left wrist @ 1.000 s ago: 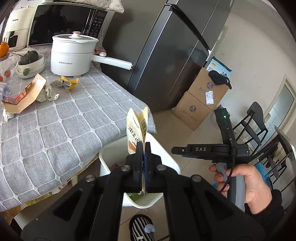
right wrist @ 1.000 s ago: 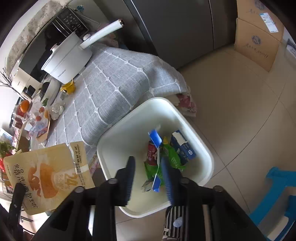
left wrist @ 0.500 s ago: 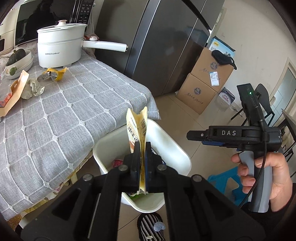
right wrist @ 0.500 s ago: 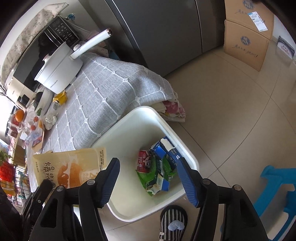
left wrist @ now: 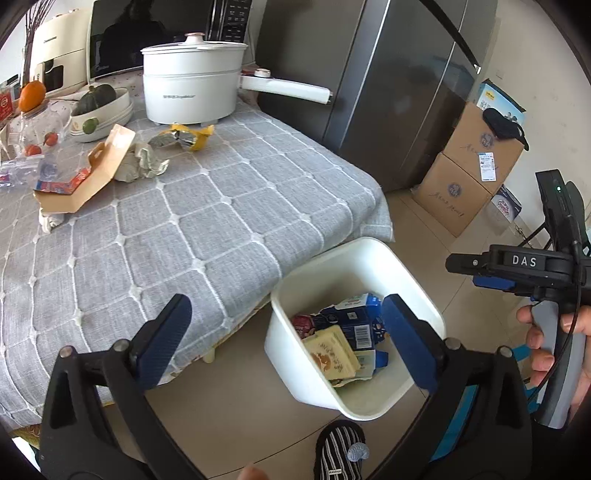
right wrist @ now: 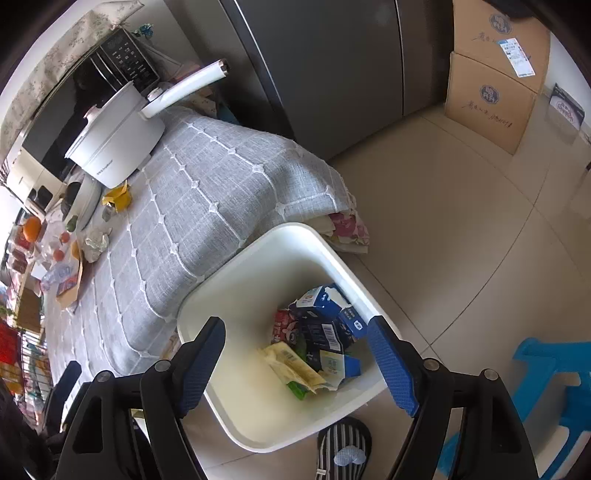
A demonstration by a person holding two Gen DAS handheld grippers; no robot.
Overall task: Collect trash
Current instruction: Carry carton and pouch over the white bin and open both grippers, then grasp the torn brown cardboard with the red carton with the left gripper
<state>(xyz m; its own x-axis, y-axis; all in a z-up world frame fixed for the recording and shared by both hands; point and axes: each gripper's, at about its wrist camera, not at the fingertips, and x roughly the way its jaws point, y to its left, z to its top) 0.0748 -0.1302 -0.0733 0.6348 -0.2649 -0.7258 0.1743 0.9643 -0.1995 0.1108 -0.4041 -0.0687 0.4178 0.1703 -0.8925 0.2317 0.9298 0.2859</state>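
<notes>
A white trash bin (left wrist: 373,254) stands on the floor by the table corner; it also shows in the right wrist view (right wrist: 266,258). Inside lie a yellow snack pouch (left wrist: 332,354), blue cartons (left wrist: 351,317) and a red can (right wrist: 282,325). My left gripper (left wrist: 291,339) is open and empty above the bin. My right gripper (right wrist: 295,362) is open and empty over the bin; its body shows in the left wrist view (left wrist: 517,266). More trash lies on the grey tablecloth (left wrist: 184,221): a yellow wrapper (left wrist: 184,136), crumpled paper (left wrist: 142,164) and a brown paper box (left wrist: 92,170).
A white pot (left wrist: 192,88) with a long handle, a bowl of produce (left wrist: 99,107) and a microwave (left wrist: 166,33) stand at the table's back. A dark fridge (left wrist: 388,81), cardboard boxes (left wrist: 469,173), a blue stool (right wrist: 546,373) and a striped slipper (left wrist: 340,454) surround the bin.
My left gripper opened and the yellow pouch fell into the bin. My right gripper opened wider and stayed over the bin.
</notes>
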